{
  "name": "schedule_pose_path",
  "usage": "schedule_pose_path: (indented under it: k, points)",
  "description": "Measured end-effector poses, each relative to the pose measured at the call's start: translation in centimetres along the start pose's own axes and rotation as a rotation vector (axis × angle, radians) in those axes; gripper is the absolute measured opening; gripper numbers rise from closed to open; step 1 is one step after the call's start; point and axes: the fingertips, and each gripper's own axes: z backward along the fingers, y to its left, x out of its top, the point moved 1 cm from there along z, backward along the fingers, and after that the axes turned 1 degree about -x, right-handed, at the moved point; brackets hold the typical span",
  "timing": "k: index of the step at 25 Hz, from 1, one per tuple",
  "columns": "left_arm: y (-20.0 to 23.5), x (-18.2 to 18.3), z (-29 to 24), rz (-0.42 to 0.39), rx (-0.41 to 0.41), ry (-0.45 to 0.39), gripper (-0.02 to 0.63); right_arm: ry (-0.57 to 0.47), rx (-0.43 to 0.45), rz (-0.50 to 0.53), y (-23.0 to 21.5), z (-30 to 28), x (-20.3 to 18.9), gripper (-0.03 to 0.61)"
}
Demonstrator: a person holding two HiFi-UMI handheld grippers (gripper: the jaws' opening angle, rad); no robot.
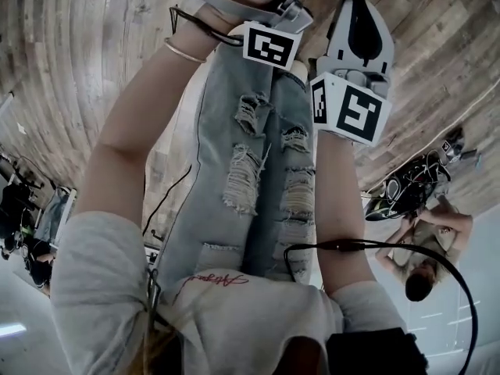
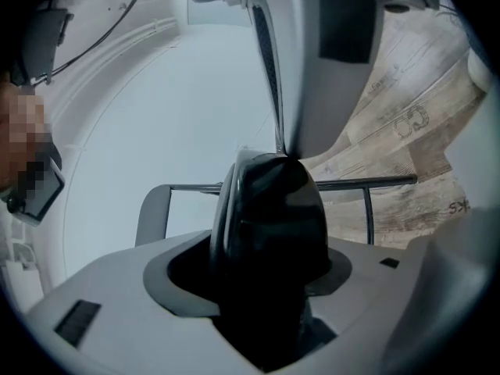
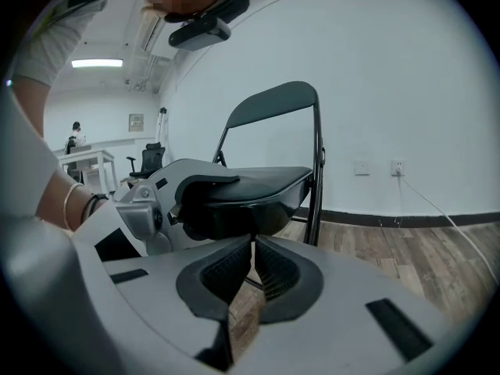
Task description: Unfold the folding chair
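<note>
- Two ribbed dark pads (image 3: 226, 276) of the right gripper (image 3: 252, 247) are seen pressed together tip to tip, with nothing caught between them. Its smooth grey moulded shell (image 3: 375, 319) spreads below, from four to eight o'clock.
- Just beyond those tips, at twelve o'clock, the black padded seat (image 3: 262, 182) of the folding chair (image 3: 273, 104) lies level, with a rounded front edge.
- The seat's near corner, at ten o'clock, is straddled by the left gripper (image 3: 211, 203), its jaws set apart above and below it. In the left gripper view the gap is filled by the seat's dark edge, and no pressing of the pads can be made out.
- A curved matt backrest (image 3: 293, 96) is carried on thin tubular legs (image 3: 319, 201).
- Wood-grain planks (image 3: 406, 256) run up to a smooth white wall (image 3: 375, 76), at three o'clock.
</note>
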Motion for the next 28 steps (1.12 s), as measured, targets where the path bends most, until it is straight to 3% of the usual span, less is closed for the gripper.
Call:
schedule_pose_path:
  k: [4, 6, 9, 12, 15, 18, 20, 21, 22, 23, 25, 28]
  points:
    - [0.1, -0.1, 0.3, 0.044, 0.031, -0.012, 0.296, 0.004, 0.002, 0.022, 0.6, 0.2, -1.2, 0.029]
    - [0.4, -0.4, 0.6, 0.116, 0.054, -0.002, 0.34, -0.002, 0.019, 0.032, 1.3, 0.6, -1.6, 0.029]
    - [0.7, -1.5, 1.3, 0.306, 0.085, 0.02, 0.437, -0.013, 0.054, 0.056, 2.0, 1.2, -1.6, 0.029]
    - [0.6, -4.8, 4.5, 0.549, 0.152, 0.141, 0.443, -0.033, 0.072, 0.064, 1.9, 2.2, -1.3, 0.029]
    - [1.5, -7.3, 9.2, 0.705, 0.202, 0.237, 0.44, -0.056, 0.084, 0.067, 1.9, 3.4, -0.1, 0.029]
    - [5.5, -6.7, 11.9, 0.849, 0.203, 0.234, 0.437, -0.103, 0.114, 0.094, 3.5, 4.8, 4.4, 0.029]
    - [10.3, -5.9, 12.9, 0.935, 0.224, 0.222, 0.424, -0.164, 0.146, 0.108, 5.4, 6.1, 9.7, 0.029]
    - [13.4, -5.6, 13.6, 0.98, 0.25, 0.218, 0.391, -0.2, 0.163, 0.114, 6.2, 7.1, 12.8, 0.029]
    - [16.8, -5.3, 14.5, 1.033, 0.289, 0.22, 0.23, -0.237, 0.18, 0.119, 7.0, 8.3, 16.2, 0.028]
    - [20.4, -5.2, 15.3, 1.096, 0.333, 0.22, 0.021, -0.275, 0.194, 0.125, 7.5, 9.5, 19.6, 0.029]
    - [27.2, -4.8, 16.2, 1.222, 0.393, 0.197, 0.015, -0.349, 0.213, 0.128, 8.1, 11.6, 26.5, 0.029]
    - [36.2, -3.9, 17.0, 1.324, 0.398, 0.122, 0.015, -0.422, 0.24, 0.109, 9.1, 14.3, 35.5, 0.029]
